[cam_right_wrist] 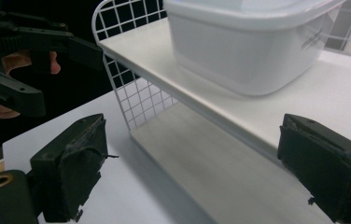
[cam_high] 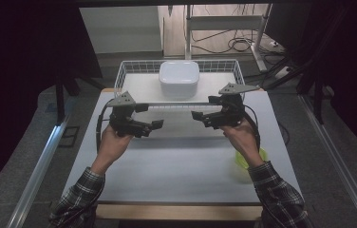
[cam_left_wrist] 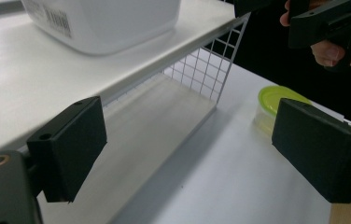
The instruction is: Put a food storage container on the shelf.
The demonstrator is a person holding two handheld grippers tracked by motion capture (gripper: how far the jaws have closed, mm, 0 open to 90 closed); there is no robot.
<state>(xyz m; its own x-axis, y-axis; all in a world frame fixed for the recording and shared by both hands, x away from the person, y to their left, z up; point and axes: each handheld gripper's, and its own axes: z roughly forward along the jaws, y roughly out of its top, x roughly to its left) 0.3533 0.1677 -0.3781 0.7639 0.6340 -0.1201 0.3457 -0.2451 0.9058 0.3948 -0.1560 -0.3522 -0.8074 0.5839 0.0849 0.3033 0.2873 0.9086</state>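
We find the green-lidded tub (cam_high: 248, 159), lower right, half hidden by a wrist. The left gripper (cam_high: 149, 116) and right gripper (cam_high: 205, 108) gape empty before the wire-sided shelf (cam_high: 134, 88) bearing a smooth white box (cam_high: 179, 78).

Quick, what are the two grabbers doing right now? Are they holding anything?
Left gripper: open, nothing between its fingers.
Right gripper: open, nothing between its fingers either.
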